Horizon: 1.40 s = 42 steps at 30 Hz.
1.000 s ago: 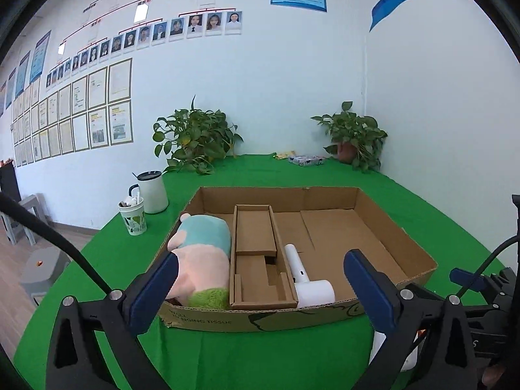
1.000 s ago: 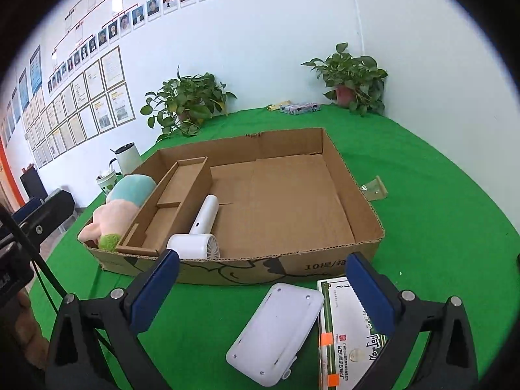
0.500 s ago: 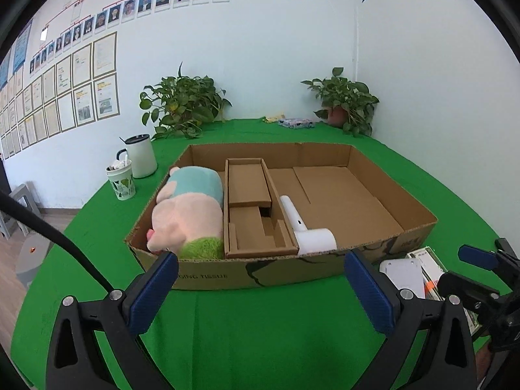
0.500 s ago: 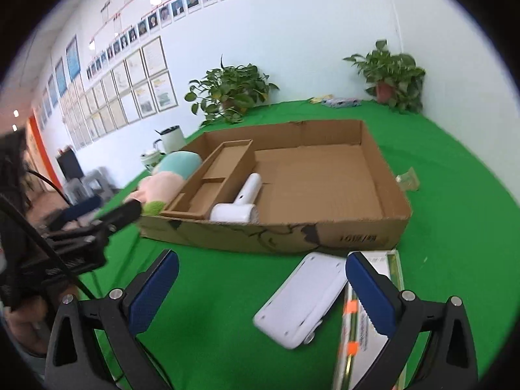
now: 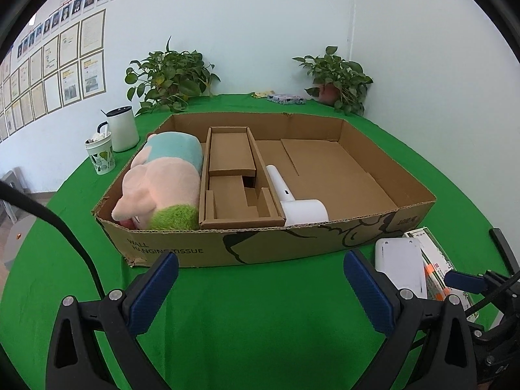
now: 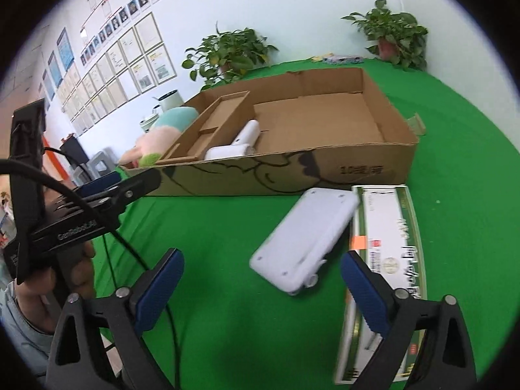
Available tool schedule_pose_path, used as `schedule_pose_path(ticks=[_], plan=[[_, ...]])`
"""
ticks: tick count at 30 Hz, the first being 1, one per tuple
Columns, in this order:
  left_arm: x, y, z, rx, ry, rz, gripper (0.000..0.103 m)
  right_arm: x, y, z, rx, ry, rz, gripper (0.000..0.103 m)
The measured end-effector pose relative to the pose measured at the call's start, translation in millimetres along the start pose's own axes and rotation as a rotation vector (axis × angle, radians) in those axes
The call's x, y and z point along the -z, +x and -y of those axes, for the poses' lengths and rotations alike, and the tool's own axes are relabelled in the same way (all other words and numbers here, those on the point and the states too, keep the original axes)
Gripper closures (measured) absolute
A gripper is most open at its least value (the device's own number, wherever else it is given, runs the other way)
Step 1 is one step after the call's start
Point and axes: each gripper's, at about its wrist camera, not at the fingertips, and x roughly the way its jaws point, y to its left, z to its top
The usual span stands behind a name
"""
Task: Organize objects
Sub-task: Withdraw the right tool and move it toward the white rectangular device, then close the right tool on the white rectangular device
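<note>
Both grippers tilted down, right gripper (image 6: 261, 279) narrowing, nothing between

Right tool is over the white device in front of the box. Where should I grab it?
Grip the white device across its narrow width, at the middle of the long edges, coming from above. It lies flat on the cloth, angled, its far corner by the green carton. The right tool, whose jaws have just been closing with nothing between them, probably needs turning to square up.
</note>
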Motion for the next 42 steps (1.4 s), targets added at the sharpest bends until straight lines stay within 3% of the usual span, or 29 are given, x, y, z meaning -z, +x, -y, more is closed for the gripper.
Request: schedule_pose_path(ticks=[3,10,16,18,20,23,25,26,29,30,34,39,42], plan=[[-3,-2,-13,-0.007,-0.014,0.002,0.001,0,10,2,0.024,0.011,-0.036,0.025],[-11,-13,-45,-0.028,-0.063,0.003,0.001,1,38,5,0.136,0.006,-0.110,0.022],[-12,-13,-55,-0.025,-0.048,-0.015,0.001,-3,56,-4,0.223,-0.069,-0.108,0.023],[-12,-12,-54,-0.021,-0.043,-0.023,0.001,0,58,-2,0.191,-0.065,-0.119,0.034],[-13,-10,-56,-0.003,-0.043,-0.038,0.001,3,54,1,0.144,-0.051,-0.119,0.037],[-15,-6,-58,0.048,-0.059,-0.068,0.001,15,39,2,0.002,-0.053,-0.110,0.047],[-16,-2,-56,0.097,-0.072,-0.093,0.001,25,27,3,-0.106,-0.044,-0.104,0.047],[-17,1,-55,0.126,-0.077,-0.107,0.001,28,21,3,-0.122,-0.040,-0.089,0.046],[-16,12,-44,0.213,-0.084,-0.150,0.001,32,4,8,-0.129,-0.009,-0.011,0.010],[-16,17,-39,0.231,-0.082,-0.160,0.001,31,0,11,-0.122,0.007,0.007,0.007],[-17,36,-18,0.300,-0.066,-0.210,0.001,28,-2,16,-0.086,0.031,-0.005,0.003],[-20,73,12,0.428,-0.014,-0.313,0.001,22,7,-1,-0.043,-0.029,-0.047,0.003],[-18,101,25,0.494,-0.014,-0.420,0.011,19,14,-13,-0.032,-0.055,-0.048,0.003]])
